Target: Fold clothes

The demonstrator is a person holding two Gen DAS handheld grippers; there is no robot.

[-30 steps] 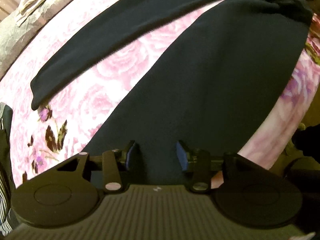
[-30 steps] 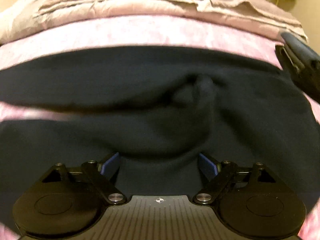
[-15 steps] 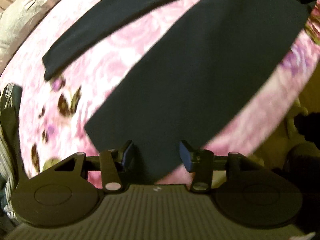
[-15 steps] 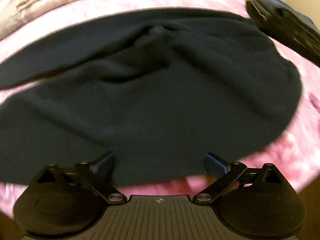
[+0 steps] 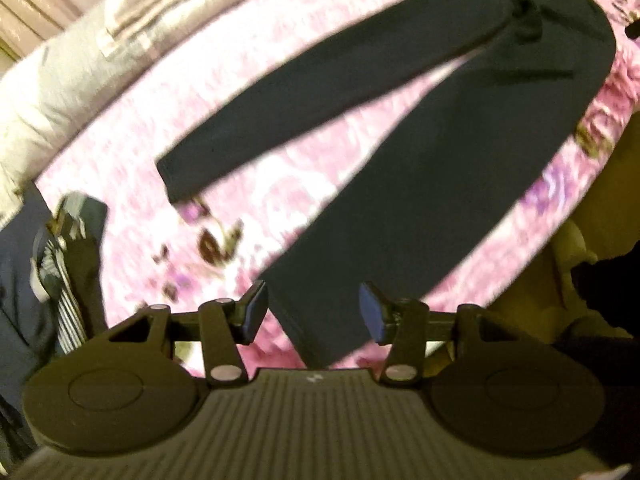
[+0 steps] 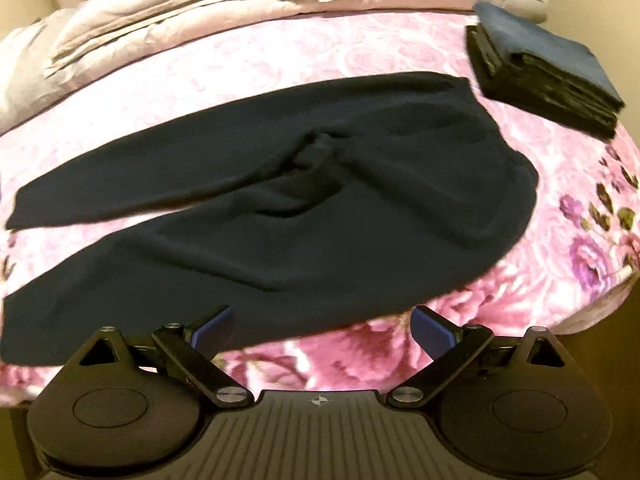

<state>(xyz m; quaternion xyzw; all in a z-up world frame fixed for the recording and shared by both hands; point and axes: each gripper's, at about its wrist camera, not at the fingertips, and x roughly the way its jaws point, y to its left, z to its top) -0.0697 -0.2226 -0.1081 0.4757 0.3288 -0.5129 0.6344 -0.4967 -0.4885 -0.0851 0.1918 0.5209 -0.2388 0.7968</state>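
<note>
A pair of black trousers (image 6: 320, 208) lies spread flat on the pink floral bedspread (image 6: 360, 44), legs apart in a V, waist to the right. In the left wrist view the trousers (image 5: 440, 168) run away from me, the near leg's cuff just ahead of my fingers. My left gripper (image 5: 314, 312) is open and empty above that cuff. My right gripper (image 6: 322, 328) is open and empty, above the bed's near edge, just short of the trousers' seat.
A folded stack of dark clothes (image 6: 548, 72) sits at the bed's far right. A grey duvet (image 6: 200, 8) is bunched along the far side. A striped and dark pile of clothes (image 5: 56, 264) lies at the left. The bed's edge (image 5: 568, 184) drops off on the right.
Both grippers have pulled back and up from the trousers, so the whole garment now shows lying flat. The cloth that was between each pair of fingers is no longer there.
</note>
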